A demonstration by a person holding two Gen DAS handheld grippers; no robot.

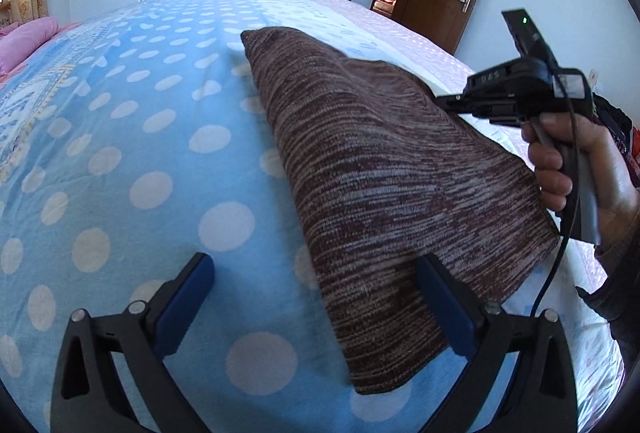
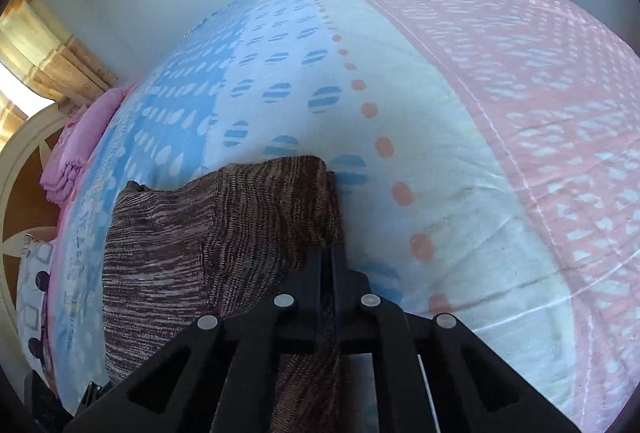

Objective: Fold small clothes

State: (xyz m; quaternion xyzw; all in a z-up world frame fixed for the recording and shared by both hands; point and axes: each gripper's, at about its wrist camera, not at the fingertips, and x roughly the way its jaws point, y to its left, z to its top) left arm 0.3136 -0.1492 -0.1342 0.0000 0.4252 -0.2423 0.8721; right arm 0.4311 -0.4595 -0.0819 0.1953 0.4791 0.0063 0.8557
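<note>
Right gripper (image 2: 329, 249) pinching brown knit garment (image 1: 384, 169) angled downward, left gripper (image 1: 316, 297) spread wide over bedspread (image 1: 120, 153).

Black hand-held gripper (image 1: 316, 297) with blue pads (image 1: 182, 307), silver screws

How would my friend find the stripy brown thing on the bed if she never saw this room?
Look at the big bed with the blue blanket covered in pale dots. On it, toward the pink side, lies a knitted garment, the only dark thing there: brown streaked with grey. One edge is lifted, pinched in the right gripper.
</note>
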